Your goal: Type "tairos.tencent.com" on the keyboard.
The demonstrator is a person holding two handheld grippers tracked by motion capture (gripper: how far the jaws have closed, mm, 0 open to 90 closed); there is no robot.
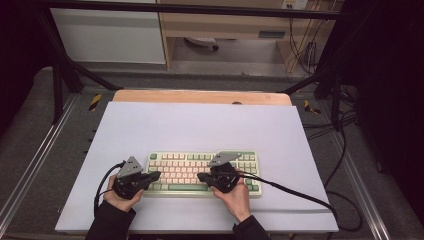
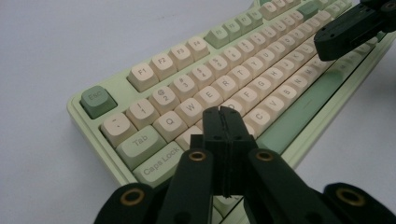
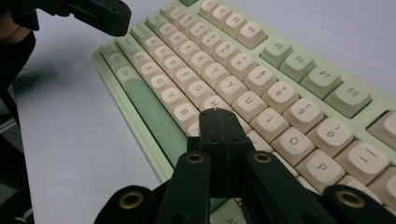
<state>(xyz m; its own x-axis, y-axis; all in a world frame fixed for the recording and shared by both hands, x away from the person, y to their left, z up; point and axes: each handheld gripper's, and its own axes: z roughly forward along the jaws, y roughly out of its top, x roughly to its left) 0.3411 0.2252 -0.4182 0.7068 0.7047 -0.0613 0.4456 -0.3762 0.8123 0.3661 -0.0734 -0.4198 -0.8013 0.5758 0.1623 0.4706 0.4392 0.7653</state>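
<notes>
A pale green keyboard (image 1: 200, 171) with cream and green keycaps lies on a white board, near its front edge. My left gripper (image 1: 157, 175) hovers at the keyboard's left end, shut with nothing between its jaws; in the left gripper view its tips (image 2: 223, 114) sit over the A and S keys of the keyboard (image 2: 243, 74). My right gripper (image 1: 200, 177) is over the middle of the bottom rows, also shut and empty; the right gripper view puts its tips (image 3: 215, 114) above the keys near H and N on the keyboard (image 3: 261, 79). The two gripper tips point toward each other.
The white board (image 1: 200, 125) covers a wooden table whose far edge (image 1: 200, 96) shows behind it. Black cables (image 1: 300, 192) trail from the right gripper across the board to the right. Metal frame rails and loose cables run along both sides.
</notes>
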